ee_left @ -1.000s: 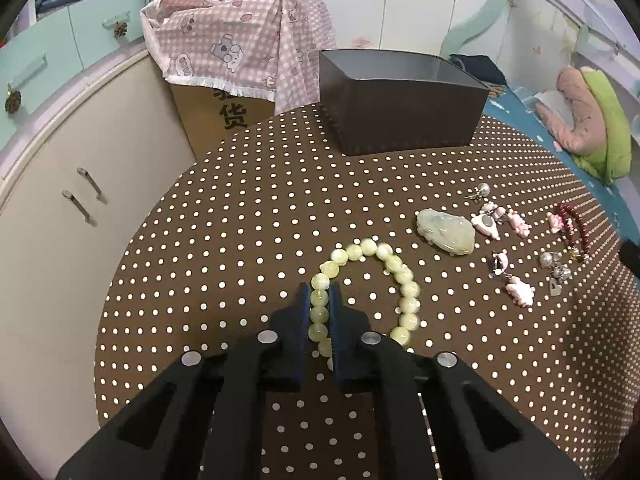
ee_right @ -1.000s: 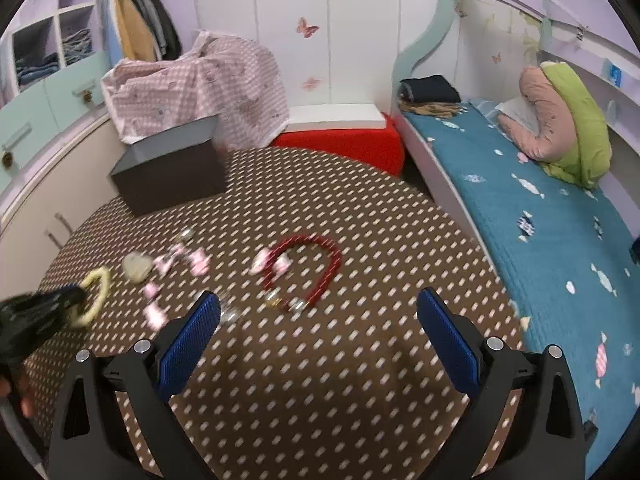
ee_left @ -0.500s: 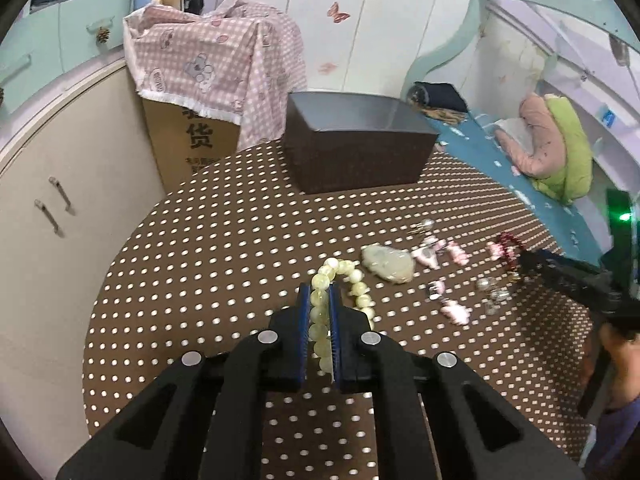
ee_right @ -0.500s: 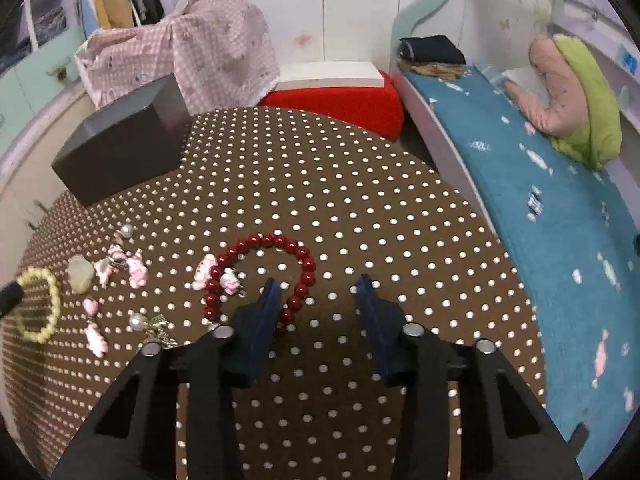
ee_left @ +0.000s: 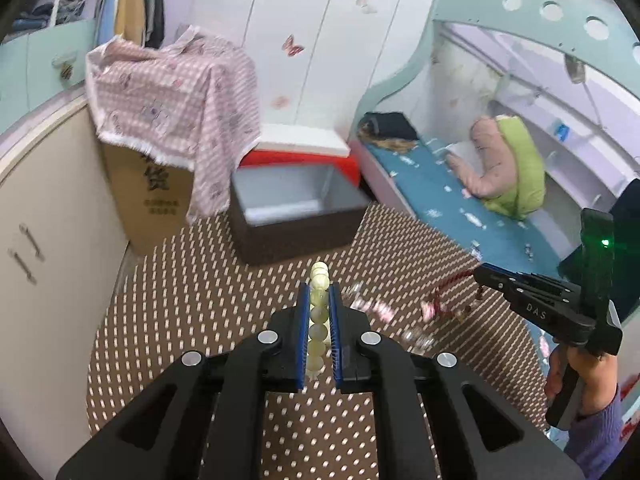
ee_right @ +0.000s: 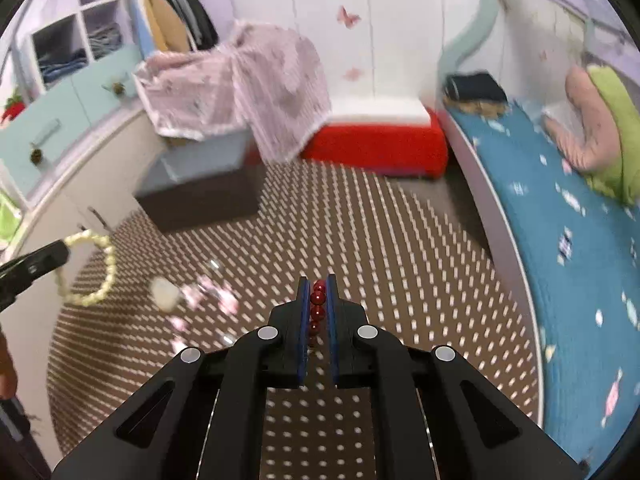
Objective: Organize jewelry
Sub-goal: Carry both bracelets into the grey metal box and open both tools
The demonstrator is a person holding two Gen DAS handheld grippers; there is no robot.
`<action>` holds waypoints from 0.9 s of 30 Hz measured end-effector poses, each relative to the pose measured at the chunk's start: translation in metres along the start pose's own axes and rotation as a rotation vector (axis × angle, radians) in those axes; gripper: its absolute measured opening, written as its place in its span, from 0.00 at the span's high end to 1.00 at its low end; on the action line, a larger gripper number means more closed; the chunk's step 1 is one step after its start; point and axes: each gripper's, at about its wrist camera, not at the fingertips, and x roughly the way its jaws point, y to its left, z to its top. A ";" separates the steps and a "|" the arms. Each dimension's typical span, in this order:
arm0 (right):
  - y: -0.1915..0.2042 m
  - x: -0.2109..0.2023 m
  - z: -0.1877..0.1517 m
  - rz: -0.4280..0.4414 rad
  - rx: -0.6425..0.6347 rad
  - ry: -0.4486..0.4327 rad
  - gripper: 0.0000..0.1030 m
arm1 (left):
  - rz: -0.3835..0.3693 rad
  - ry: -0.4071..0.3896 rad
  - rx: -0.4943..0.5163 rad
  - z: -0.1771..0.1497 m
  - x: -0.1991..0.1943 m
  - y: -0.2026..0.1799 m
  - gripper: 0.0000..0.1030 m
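My left gripper (ee_left: 319,292) is shut on a pale green bead bracelet (ee_left: 319,308) and holds it above the dotted table (ee_left: 192,320); from the right wrist view the bracelet (ee_right: 96,272) hangs as a loop off the table. My right gripper (ee_right: 319,284) is shut on a dark red bead bracelet (ee_right: 317,306), also lifted; in the left wrist view it (ee_left: 452,282) dangles from the right gripper (ee_left: 480,274). The open dark box (ee_left: 296,216) stands at the table's far side, ahead of the left gripper.
A jade pendant (ee_right: 164,298) and several small pink and silver charms (ee_right: 212,296) lie on the brown dotted cloth. A cardboard box under a pink cloth (ee_left: 172,92) stands behind the table. A bed (ee_right: 560,220) lies to the right.
Both grippers have lifted their bracelets off the table. The right gripper closed on the red bracelet and rose. The left gripper rose and moved towards the dark box.
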 end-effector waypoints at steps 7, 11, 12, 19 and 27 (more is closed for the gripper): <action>0.027 -0.022 0.051 0.043 -0.053 -0.087 0.92 | -0.033 -0.067 0.032 0.058 0.000 -0.002 0.92; 0.045 -0.014 0.083 0.072 -0.059 -0.110 0.92 | -0.056 -0.018 0.003 0.087 0.030 0.008 0.92; 0.050 -0.011 0.091 0.085 -0.060 -0.114 0.92 | -0.051 0.010 0.001 0.092 0.042 0.012 0.92; 0.082 0.034 0.124 0.125 -0.054 -0.095 0.92 | 0.024 0.126 -0.065 0.098 0.105 0.039 0.92; 0.106 0.082 0.132 0.120 -0.057 -0.051 0.92 | 0.087 0.187 -0.057 0.089 0.132 0.049 0.91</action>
